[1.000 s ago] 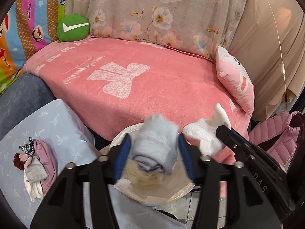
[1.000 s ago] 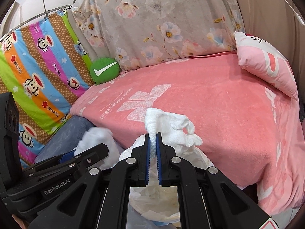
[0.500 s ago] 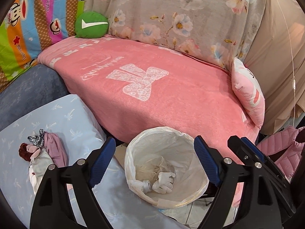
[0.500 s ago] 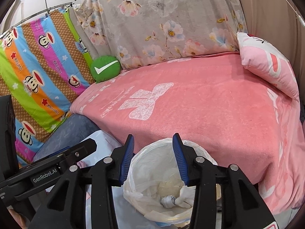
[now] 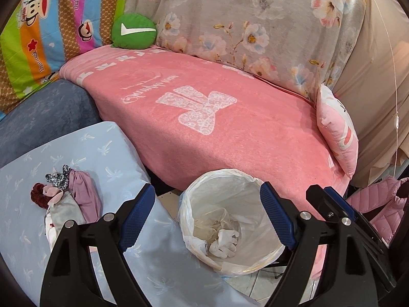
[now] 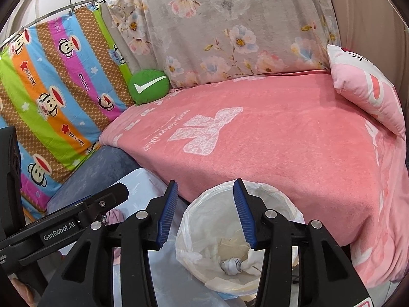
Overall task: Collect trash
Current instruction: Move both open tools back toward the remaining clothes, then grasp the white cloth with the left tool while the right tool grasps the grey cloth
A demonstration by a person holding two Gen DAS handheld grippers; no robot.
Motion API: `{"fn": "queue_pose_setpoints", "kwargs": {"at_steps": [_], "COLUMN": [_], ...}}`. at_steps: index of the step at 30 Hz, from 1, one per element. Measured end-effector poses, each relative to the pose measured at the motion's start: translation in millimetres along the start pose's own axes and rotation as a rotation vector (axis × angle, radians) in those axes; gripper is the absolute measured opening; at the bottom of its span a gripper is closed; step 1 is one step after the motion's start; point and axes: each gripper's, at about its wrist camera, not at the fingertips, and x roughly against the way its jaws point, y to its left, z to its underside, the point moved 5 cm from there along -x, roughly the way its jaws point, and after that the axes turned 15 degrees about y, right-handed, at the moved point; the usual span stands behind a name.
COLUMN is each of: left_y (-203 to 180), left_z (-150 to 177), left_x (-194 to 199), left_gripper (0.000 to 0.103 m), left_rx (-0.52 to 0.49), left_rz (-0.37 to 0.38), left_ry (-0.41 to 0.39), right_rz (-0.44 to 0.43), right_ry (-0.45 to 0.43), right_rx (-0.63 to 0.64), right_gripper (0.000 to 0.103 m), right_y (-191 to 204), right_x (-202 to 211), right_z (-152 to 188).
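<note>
A white bag-lined trash bin (image 5: 222, 172) stands on the floor against the pink-covered sofa. My left gripper (image 5: 206, 186) hovers over it, wide open with nothing between its blue pads. A white glove (image 5: 225, 240) lies at the bottom of the bin. In the right wrist view my right gripper (image 6: 205, 183) hangs above the same bin (image 6: 271, 189), its jaws opening and nothing between them. Below it a balled grey sock (image 6: 231, 266) and white cloth (image 6: 251, 261) rest in the liner. The right gripper's finger (image 5: 332, 202) shows just right of the bin.
A pink blanket (image 5: 217, 128) covers the sofa, with a pink pillow (image 5: 337, 133) at its right end and a green cushion (image 5: 134, 32) at the back. A doll (image 5: 64, 199) lies on a pale blue cushion (image 5: 102, 153) at left. A pink jacket (image 5: 378, 204) hangs right.
The left gripper let go of the grey sock and the right gripper released the white glove; both dropped into the bin. Both sets of jaws opened.
</note>
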Motion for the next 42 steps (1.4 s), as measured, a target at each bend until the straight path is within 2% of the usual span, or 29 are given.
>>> {"fn": "queue_pose_setpoints", "kwargs": {"at_steps": [15,27,42], "left_y": [58,115,210], "left_z": [14,34,81], "left_x": [6,6,-13], "left_gripper": [0.081,0.081,0.08], "left_rx": [0.119,0.218,0.381], "left_rz": [-0.027,-0.089,-0.148], "left_ry": [0.006,0.017,0.09], "right_rz": [-0.024,-0.042,-0.065], "right_ry": [0.043,0.099,0.203], "right_rx": [0.068,0.138,0.223], "right_gripper": [0.048,0.052,0.056], "right_y": [41,87,146], "right_x": [-16,-40,-88], "right_z": [11,26,66]}}
